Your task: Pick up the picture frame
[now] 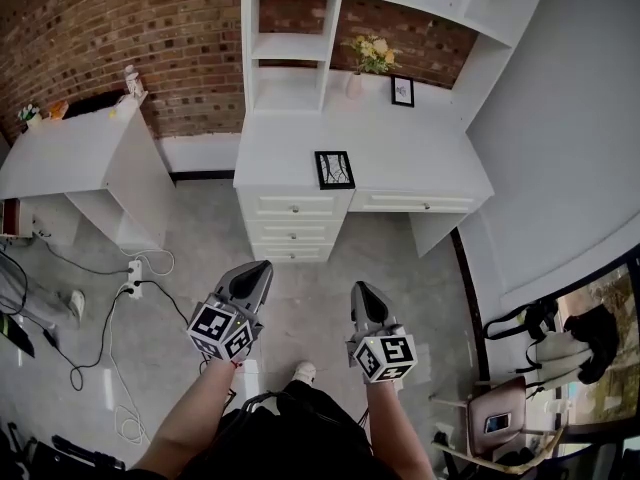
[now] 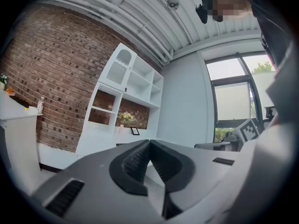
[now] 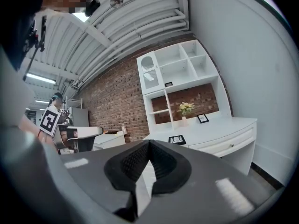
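Picture frame (image 1: 334, 169) lies flat near the front edge of the desk (image 1: 420, 158). Left gripper (image 1: 258, 270) and right gripper (image 1: 361, 292) both have jaws closed tight, nothing between them. Both are over the floor, well short of the frame.

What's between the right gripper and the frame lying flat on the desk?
Head view: only bare floor and the drawers separate the right gripper from the frame.

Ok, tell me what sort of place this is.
Likely a study or home-office setup, possibly staged: a white desk with drawers and shelving stands against a brick wall, with a flower vase and a picture frame on it.
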Demonstrator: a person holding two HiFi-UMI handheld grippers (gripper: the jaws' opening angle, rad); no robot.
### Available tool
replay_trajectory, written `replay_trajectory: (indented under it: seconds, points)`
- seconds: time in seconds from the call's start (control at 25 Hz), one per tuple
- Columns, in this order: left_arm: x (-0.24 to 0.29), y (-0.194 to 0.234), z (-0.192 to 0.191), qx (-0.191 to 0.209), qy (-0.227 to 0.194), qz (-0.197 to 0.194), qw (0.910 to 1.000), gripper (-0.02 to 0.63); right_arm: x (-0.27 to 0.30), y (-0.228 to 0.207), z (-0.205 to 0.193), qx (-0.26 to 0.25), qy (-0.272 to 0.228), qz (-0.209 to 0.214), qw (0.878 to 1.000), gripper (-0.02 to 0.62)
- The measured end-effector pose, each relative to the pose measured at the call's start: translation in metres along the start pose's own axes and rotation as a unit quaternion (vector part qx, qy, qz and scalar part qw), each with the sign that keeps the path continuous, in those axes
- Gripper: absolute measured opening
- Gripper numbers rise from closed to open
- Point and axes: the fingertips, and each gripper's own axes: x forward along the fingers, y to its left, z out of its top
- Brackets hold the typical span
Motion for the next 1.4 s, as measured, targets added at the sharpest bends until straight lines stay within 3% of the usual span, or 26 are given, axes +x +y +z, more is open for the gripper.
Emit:
replay_trajectory:
  seconds: [0.48, 0.88, 1.4]
  points:
    - [0.072, 0.013, -0.001, -0.007, -0.009, 0.01, 0.9999, -0.002, 0.048, -0.059, 0.002, -0.001, 0.017, 0.008, 1.0, 0.003]
    - [0.099, 0.034, -0.01, -0.014, -0.002, 0.018, 0.9997, -0.002, 0.082, -0.074, 0.003, 0.004, 0.027, 0.01, 1.0, 0.003]
    - [0.188, 0.087, -0.004, -0.002, 0.008, -0.017, 0.9998, -0.002, 0.176, -0.1, 0.001, 0.012, 0.047, -0.007, 0.999, 0.003]
